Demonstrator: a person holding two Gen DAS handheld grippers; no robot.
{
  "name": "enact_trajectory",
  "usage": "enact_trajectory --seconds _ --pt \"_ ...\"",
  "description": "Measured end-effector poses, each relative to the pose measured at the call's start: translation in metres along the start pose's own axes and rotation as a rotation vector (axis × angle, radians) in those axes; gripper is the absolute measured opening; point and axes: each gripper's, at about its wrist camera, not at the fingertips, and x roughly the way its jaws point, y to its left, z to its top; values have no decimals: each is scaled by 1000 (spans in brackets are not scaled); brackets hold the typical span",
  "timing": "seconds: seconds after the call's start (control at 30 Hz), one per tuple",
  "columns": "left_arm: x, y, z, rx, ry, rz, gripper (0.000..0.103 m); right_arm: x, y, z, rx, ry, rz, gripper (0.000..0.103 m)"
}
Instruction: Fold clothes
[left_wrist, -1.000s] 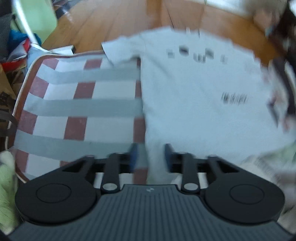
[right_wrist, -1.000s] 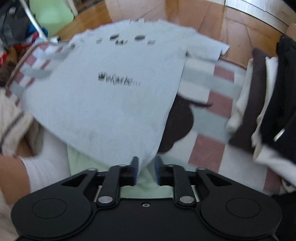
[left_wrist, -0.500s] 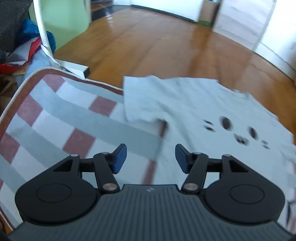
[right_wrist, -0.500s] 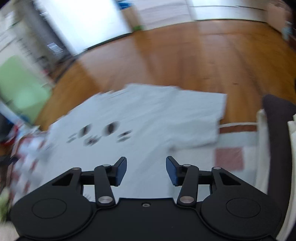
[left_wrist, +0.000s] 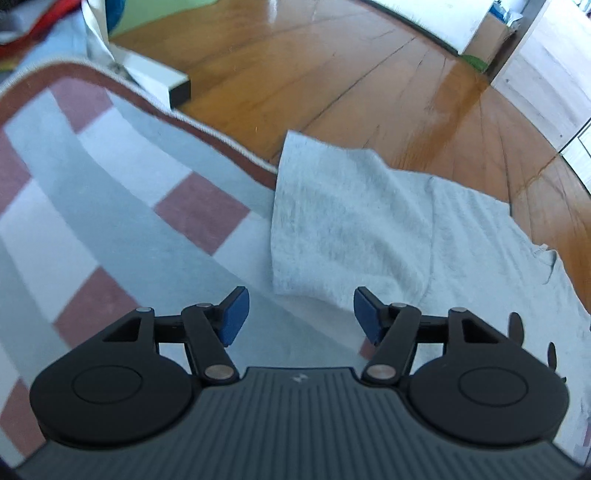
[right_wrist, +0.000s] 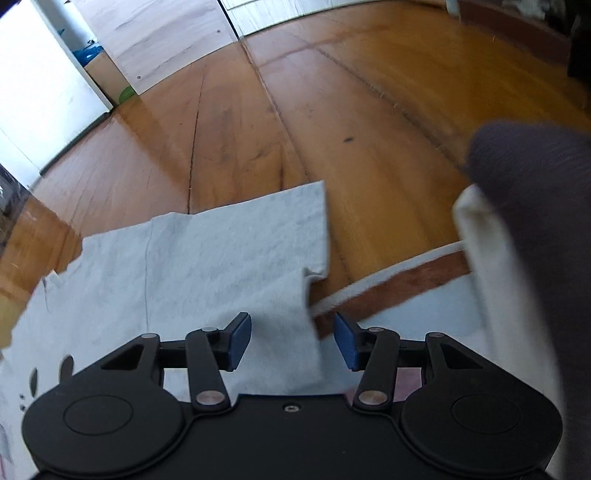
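Right wrist: dark folded pile (right_wrist: 535, 184), left wrist: checked rug (left_wrist: 110, 206)

Bright daylight floods both views, glare streaking the wooden floor (left_wrist: 388, 85). Fisheye bends the edges hard. Motion blur smears the right view's dark clothes pile (right_wrist: 535, 206) and the checked rug (left_wrist: 110, 206).

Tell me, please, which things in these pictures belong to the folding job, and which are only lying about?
Belong to the job:
- grey T-shirt, spread flat
- left gripper, fingers open
- right gripper, fingers open
- checked rug under the shirt

Lying about:
- stacked clothes
- white box
- wooden floor
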Motion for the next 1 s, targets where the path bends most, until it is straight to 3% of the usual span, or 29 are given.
enact_trajectory --seconds 0.07,0.1,0.13,0.17,0.27,0.33,0.5,0.53,0.57,0.63,0.67,0.73,0.77,0.83,0.87,0.9,0.93,0.97,1.0 --pt "15 -1 3 0 31 36 67 8 9 1 -30 -5 7 60" --pt "23 -3 4 3 45 55 68 12 18 4 -84 9 -14 55" --pt "27 -4 6 9 40 60 75 16 28 7 -141 20 -34 34" --pt "28 -6 8 14 23 48 76 12 39 8 -217 -7 -50 4" --pt "34 -5 15 -36 36 12 79 -1 65 10 -437 -104 -138 3" --pt "35 -5 17 -65 31 9 81 4 65 9 -506 -95 -226 2" --pt "43 -18 17 -36 3 -23 79 12 59 -3 -500 -44 -228 3" --pt "44 -23 16 -18 -5 -18 74 12 58 -3 -485 -43 -225 3" --pt "45 -28 16 16 -11 14 48 12 56 -2 -469 -42 -222 3" --pt "45 -39 17 100 -18 112 10 9 54 -1 -441 -47 -216 3" --pt "44 -40 19 112 -27 145 3 7 55 -1 -442 -59 -222 3" --pt "40 -35 22 89 -59 200 3 9 57 0 -468 -65 -250 2" --pt "39 -35 22 119 -81 278 3 16 60 -3 -512 -52 -282 3" --pt "38 -35 21 179 -123 434 2 30 66 -14 -601 -25 -367 8" --pt "38 -35 20 216 -136 499 5 30 68 -18 -611 -38 -403 18" --pt "33 -33 17 239 -132 499 7 29 70 -21 -618 -51 -440 32" --pt "25 -30 15 233 -123 442 17 23 72 -23 -593 -64 -471 40" --pt "16 -25 11 220 -105 362 35 17 74 -24 -566 -76 -497 57" --pt "6 -21 6 200 -69 266 45 4 73 -24 -524 -75 -473 59"
